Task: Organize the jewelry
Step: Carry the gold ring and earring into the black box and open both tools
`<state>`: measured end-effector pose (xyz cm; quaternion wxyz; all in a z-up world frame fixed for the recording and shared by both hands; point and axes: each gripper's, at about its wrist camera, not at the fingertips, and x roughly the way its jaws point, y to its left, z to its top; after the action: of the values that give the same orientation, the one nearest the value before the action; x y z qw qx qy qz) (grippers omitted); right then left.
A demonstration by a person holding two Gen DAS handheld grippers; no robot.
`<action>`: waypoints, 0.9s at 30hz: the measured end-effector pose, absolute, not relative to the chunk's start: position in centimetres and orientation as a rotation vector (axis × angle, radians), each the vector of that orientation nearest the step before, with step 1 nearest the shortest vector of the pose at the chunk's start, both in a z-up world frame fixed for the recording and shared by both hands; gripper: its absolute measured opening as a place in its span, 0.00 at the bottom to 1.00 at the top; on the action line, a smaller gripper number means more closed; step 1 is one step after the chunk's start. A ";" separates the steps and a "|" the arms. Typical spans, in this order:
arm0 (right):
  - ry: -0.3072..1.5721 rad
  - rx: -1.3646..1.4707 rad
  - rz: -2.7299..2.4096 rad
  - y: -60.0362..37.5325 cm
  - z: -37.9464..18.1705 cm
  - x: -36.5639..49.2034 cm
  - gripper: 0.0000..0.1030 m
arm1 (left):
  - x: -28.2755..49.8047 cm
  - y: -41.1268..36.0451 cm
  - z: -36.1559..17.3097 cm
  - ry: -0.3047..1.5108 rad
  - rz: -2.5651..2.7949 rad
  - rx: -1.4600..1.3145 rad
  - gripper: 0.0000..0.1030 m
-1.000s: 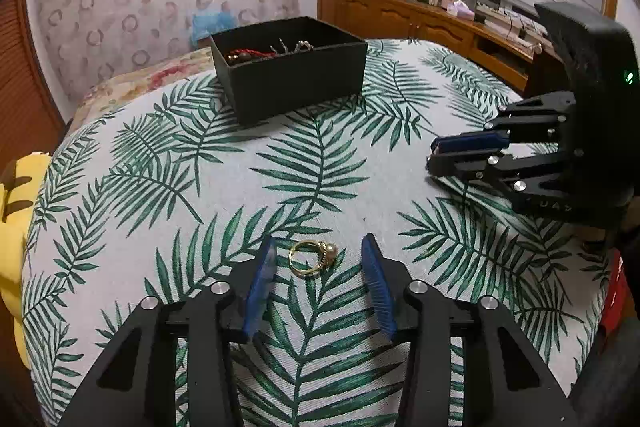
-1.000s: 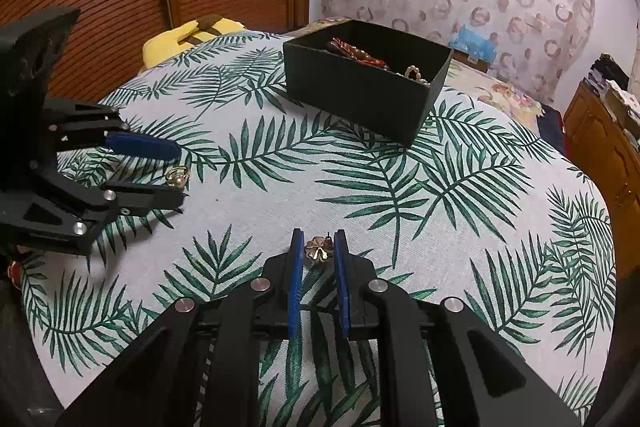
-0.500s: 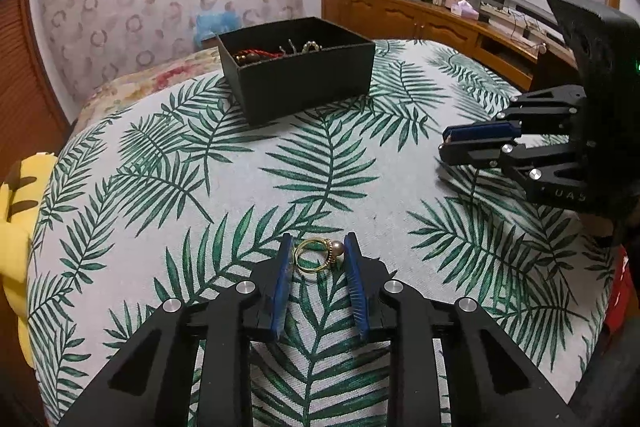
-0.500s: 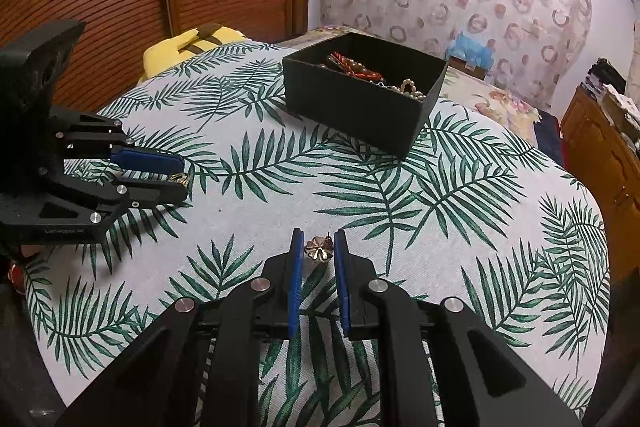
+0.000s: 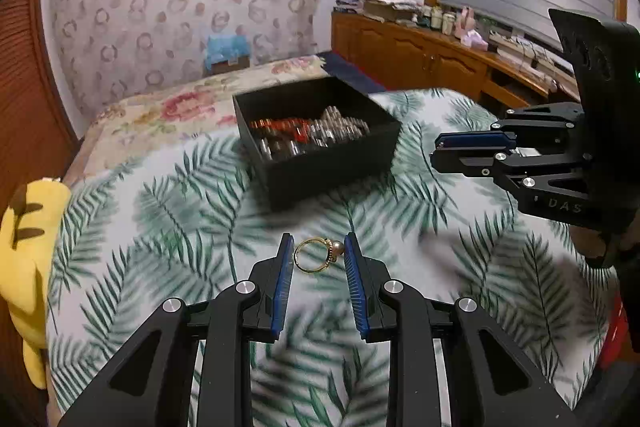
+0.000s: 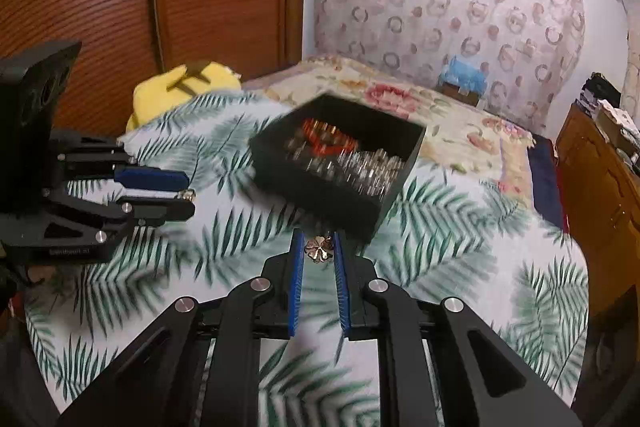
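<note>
While both hands carry, we hold steady. Left gripper (image 5: 316, 259) pinching gold ring (image 5: 316, 255) between tips; right gripper (image 6: 319, 250) clamped on flower charm (image 6: 319, 250). Black box (image 5: 332, 173) just ahead of tips. We bring tips over rim, keep squeeze even, loosen only above box interior. Tiny pieces: no tilt.

1. Both views are dim and warm-toned, lit from indoors; the source lies outside the frames.
2. Motion blur smears the leaf-print cloth (image 5: 168, 211) and the black box (image 5: 316, 143), its contents streaked.
3. The gold ring (image 5: 318, 255) in front of the box stays sharp.
4. Fisheye bending curves the room around the box; corners vignette to black.
5. A soft shadow lies right of the ring.
</note>
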<state>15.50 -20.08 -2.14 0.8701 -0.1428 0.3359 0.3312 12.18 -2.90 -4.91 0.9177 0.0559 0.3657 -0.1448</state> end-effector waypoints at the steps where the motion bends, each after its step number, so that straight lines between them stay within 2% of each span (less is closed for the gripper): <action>1: 0.696 -0.292 0.693 -20.0 -1.8 16.3 0.16 | 12.9 -2.9 -4.6 0.747 -0.291 0.114 0.23; 11: 0.685 -0.230 0.699 -19.0 -1.2 22.5 0.17 | 18.2 -2.5 -3.0 0.726 -0.269 0.106 0.23; 14: 0.689 -0.227 0.701 -18.7 -1.2 23.2 0.18 | 19.4 -2.5 -3.0 0.727 -0.270 0.106 0.23; 16: 0.690 -0.231 0.698 -18.6 -1.4 23.5 0.25 | 20.1 -2.5 -3.0 0.728 -0.270 0.106 0.23; 27: 0.675 -0.212 0.683 -19.5 -1.3 23.8 0.25 | 23.1 -2.9 -3.4 0.741 -0.263 0.091 0.24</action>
<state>23.84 -19.50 -1.33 0.8815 -0.1018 0.3242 0.3278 23.14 -2.91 -3.39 0.9228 0.0442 0.3608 -0.1280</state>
